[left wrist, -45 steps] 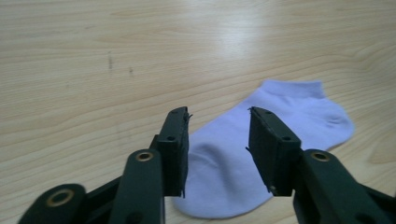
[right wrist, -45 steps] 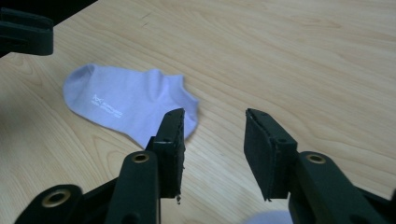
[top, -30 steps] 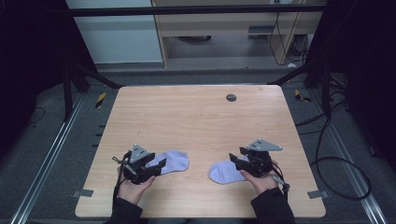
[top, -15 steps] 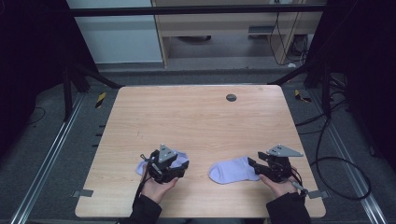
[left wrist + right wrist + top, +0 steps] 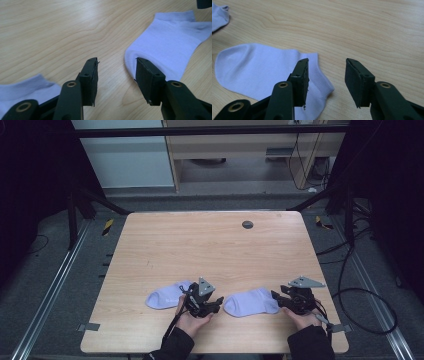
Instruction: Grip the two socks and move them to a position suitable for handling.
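Two pale lilac ankle socks of soft knit fabric lie flat on the light wooden table (image 5: 165, 245), near its front edge. The left sock (image 5: 165, 297) sits with its cuff end just beside the left gripper (image 5: 212, 306); the right sock (image 5: 251, 302) lies between the two grippers, toe toward the left gripper, cuff toward the right gripper (image 5: 278, 298).

Left gripper: jaws apart and have just been closing, bare tabletop between them. In the left gripper view its jaws (image 5: 116, 71) stand over wood grain, the right jaw overlapping the rounded toe of the right sock (image 5: 172, 42); contact there cannot be told. The left sock's ribbed cuff (image 5: 23, 87) shows at the lower left of that view.

Right gripper: jaws apart and have just been closing, nothing clamped. In the right gripper view (image 5: 325, 72) the left jaw stands over the cuff end of the right sock (image 5: 259, 68), the right jaw over bare wood.

A dark round grommet (image 5: 247, 224) sits at the table's far side.
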